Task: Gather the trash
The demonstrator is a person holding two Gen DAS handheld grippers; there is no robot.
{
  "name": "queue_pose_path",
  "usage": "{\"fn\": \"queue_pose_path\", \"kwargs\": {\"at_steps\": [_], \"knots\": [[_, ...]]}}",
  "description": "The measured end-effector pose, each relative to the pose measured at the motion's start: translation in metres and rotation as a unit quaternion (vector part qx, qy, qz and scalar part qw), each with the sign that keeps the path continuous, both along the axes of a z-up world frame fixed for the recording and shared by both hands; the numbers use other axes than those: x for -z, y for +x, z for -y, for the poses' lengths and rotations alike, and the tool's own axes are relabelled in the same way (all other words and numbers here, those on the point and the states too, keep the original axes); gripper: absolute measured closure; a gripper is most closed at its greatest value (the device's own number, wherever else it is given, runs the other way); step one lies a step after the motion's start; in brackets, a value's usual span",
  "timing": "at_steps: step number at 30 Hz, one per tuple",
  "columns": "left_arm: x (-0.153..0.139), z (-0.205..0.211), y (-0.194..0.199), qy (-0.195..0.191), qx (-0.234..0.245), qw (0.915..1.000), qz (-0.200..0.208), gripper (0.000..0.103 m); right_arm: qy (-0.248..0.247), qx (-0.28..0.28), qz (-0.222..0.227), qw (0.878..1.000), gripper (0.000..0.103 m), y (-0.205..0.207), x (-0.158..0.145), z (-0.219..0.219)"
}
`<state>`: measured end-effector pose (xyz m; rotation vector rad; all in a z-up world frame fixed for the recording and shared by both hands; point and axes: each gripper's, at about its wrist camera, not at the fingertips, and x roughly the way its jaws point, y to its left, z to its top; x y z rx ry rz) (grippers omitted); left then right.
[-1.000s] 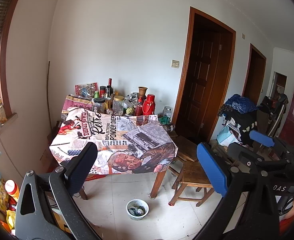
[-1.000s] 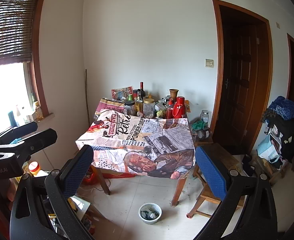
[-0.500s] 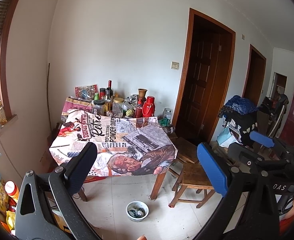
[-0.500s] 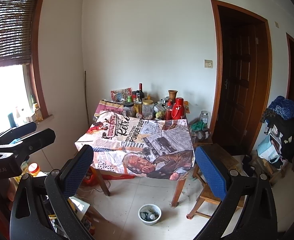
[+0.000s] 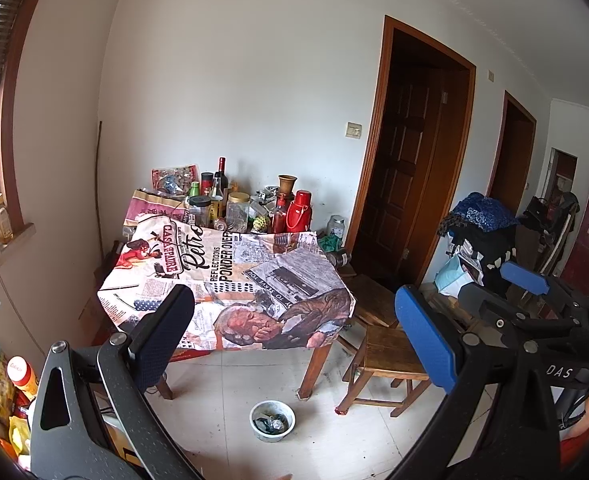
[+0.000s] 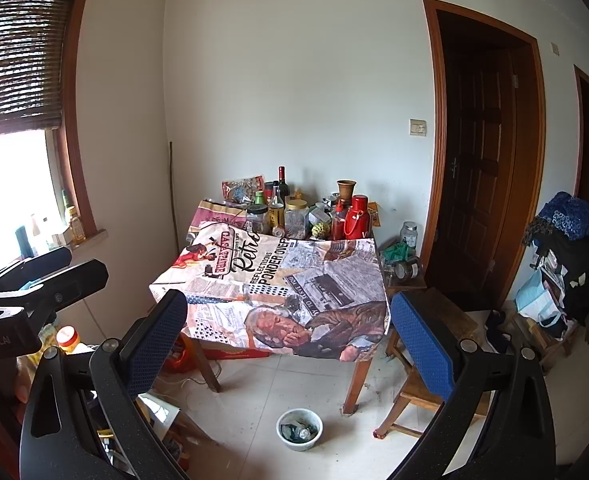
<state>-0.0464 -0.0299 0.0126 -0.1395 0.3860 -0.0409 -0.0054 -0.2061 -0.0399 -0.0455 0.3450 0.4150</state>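
A small table with a newsprint-pattern cloth stands against the far wall. Jars, bottles and a red flask crowd its back edge. A white bowl with dark scraps sits on the floor in front of the table. My left gripper is open and empty, well short of the table. My right gripper is open and empty too, at about the same distance. The right gripper shows at the right of the left wrist view.
A wooden stool stands right of the table. Dark wooden doors are at the right. Clothes and bags pile up at far right. A window sill with bottles and floor clutter are at left.
Both views have drifted slightly: the table and bowl sit a little higher and farther in frame. Both grippers stay open and empty.
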Motion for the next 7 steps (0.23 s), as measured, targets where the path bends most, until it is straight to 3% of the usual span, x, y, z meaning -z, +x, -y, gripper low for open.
{"fn": "queue_pose_path", "kwargs": {"at_steps": [7], "knots": [[0.005, 0.002, 0.013, 0.006, -0.008, 0.9999, -0.009, 0.002, 0.002, -0.006, -0.012, 1.000, 0.002, 0.019, 0.000, -0.003]]}}
